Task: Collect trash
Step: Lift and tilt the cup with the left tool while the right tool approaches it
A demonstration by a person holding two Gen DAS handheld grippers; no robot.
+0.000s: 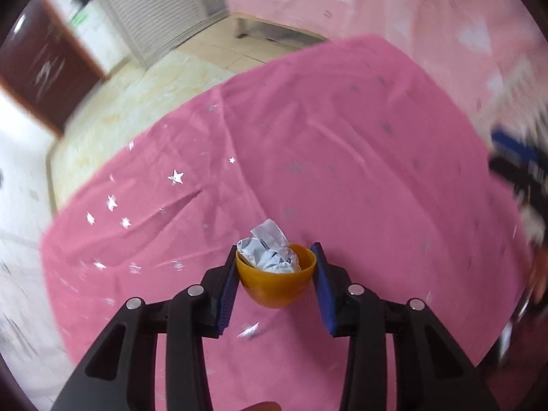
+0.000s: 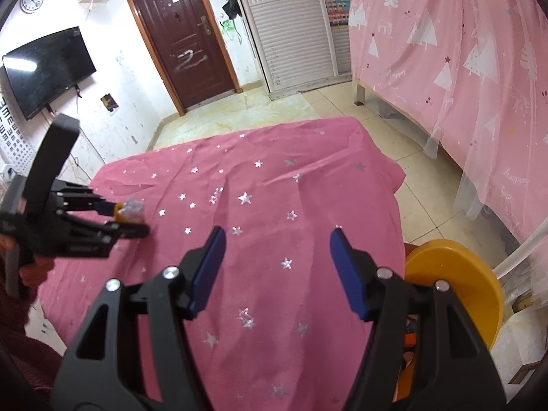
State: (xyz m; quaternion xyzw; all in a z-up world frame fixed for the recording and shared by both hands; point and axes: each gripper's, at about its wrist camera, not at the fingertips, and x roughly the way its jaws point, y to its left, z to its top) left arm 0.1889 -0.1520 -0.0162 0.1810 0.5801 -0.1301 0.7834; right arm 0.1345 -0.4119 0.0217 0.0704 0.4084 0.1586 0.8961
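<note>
A small orange bowl (image 1: 278,284) holds crumpled white paper trash (image 1: 269,251). My left gripper (image 1: 276,251) is shut on the bowl: the left pad touches its rim and the right pad sits at its other edge. The bowl hangs a little above the pink star-print tablecloth (image 1: 342,144). In the right wrist view the left gripper (image 2: 118,215) with the bowl (image 2: 129,214) is at the table's left side. My right gripper (image 2: 277,234) is open and empty above the cloth (image 2: 274,188).
An orange stool (image 2: 459,274) stands at the table's right edge. A pink curtain with white trees (image 2: 462,51) hangs at the right. A dark door (image 2: 185,41) and a wall TV (image 2: 48,68) are at the back. Tiled floor surrounds the table.
</note>
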